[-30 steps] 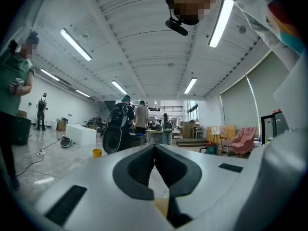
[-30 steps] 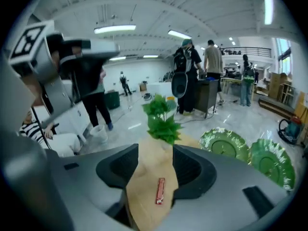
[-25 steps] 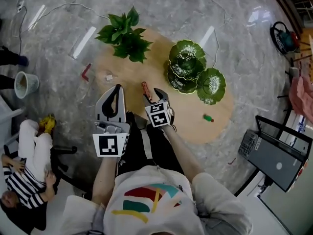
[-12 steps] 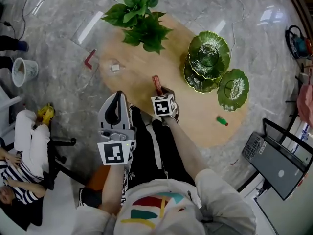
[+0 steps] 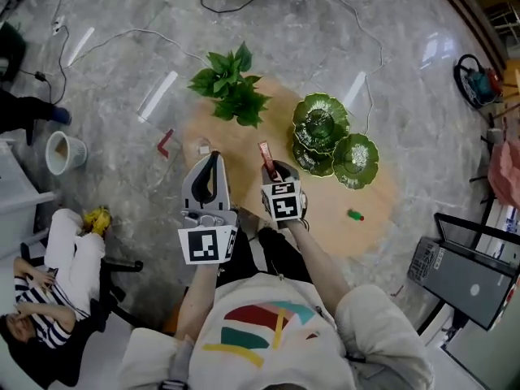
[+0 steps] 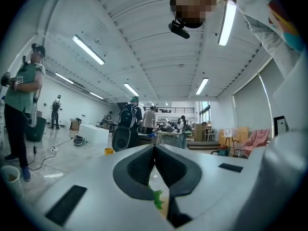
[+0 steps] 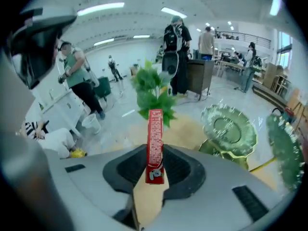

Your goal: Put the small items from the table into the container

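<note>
While the jaws of the right gripper (image 5: 273,169) were closing on the red packet (image 7: 155,146), it was pinched only by its lower end, left of the green tiered dish (image 5: 321,120). So long a free end could be tipped loose if swung quickly. The left gripper (image 6: 155,150) was kept pressed together, empty.

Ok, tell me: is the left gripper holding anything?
No, the left gripper has its jaws together with nothing between them.
</note>
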A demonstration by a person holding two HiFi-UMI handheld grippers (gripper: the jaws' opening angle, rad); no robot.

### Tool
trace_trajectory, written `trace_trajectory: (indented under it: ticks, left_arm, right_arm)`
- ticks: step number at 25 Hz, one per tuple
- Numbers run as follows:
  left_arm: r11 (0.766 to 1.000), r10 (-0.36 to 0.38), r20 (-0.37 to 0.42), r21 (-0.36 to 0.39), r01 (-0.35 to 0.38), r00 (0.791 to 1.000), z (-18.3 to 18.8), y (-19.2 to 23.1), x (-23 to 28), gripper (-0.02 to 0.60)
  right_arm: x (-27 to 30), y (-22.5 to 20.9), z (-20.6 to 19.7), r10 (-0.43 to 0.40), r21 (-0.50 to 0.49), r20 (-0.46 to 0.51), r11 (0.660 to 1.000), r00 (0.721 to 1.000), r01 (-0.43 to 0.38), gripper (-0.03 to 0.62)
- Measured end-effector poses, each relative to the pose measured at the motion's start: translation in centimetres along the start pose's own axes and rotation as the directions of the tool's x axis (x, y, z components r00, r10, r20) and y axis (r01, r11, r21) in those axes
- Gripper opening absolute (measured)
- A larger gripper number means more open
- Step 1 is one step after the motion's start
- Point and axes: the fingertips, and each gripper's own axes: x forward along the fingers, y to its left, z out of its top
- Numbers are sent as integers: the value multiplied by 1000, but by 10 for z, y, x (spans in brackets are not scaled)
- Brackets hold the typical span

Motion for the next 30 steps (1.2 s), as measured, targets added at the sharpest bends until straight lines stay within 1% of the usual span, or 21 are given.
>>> trace_trajectory:
  ticks: [2, 3, 5, 7, 10, 13, 16, 18, 20, 22, 24, 27, 30]
  left_arm:
    - [1000, -25, 23, -3, 26, 999, 27, -17, 2, 8]
    - [999, -43, 37, -1, 43, 998, 39, -25, 4, 8]
    - [996, -88, 73, 12, 88, 993, 61, -39, 14, 8]
    - [992, -128, 107, 26, 126, 986, 77, -52, 24, 8]
    - [983, -184, 140, 43, 180, 973, 94, -71, 33, 8]
    - [975, -224, 154, 52, 218, 963, 99, -85, 36, 8]
    - [970, -243, 151, 54, 237, 958, 98, -92, 39, 8]
    - [969, -247, 147, 50, 243, 958, 96, -93, 43, 8]
    - [969, -248, 145, 46, 244, 958, 96, -92, 47, 8]
    - [968, -250, 141, 48, 246, 958, 95, -90, 52, 8]
    - [968, -250, 130, 46, 246, 960, 92, -86, 57, 8]
    - [970, -242, 96, 41, 239, 966, 81, -79, 60, 8]
    - [972, -233, 48, 48, 231, 971, 66, -70, 61, 8]
  right_arm:
    - [-49, -8, 36, -22, 51, 95, 999, 995, 17, 110]
    - [-72, -13, 54, -38, 77, 148, 997, 988, 27, 110]
    - [-111, -24, 90, -76, 127, 258, 991, 963, 44, 110]
    - [-143, -32, 114, -102, 175, 343, 984, 934, 44, 110]
    - [-185, -40, 127, -139, 243, 431, 970, 892, 34, 110]
    - [-215, -43, 124, -173, 266, 469, 963, 866, 49, 110]
    - [-232, -45, 119, -201, 258, 483, 963, 852, 81, 110]
    - [-234, -49, 121, -217, 263, 488, 960, 846, 94, 110]
    - [-225, -58, 126, -230, 285, 484, 954, 845, 96, 110]
    - [-204, -76, 132, -256, 330, 463, 938, 849, 103, 110]
    - [-174, -100, 136, -299, 380, 418, 915, 858, 134, 110]
    - [-118, -141, 134, -355, 444, 314, 875, 881, 194, 110]
    - [-68, -177, 127, -373, 547, 201, 810, 906, 212, 110]
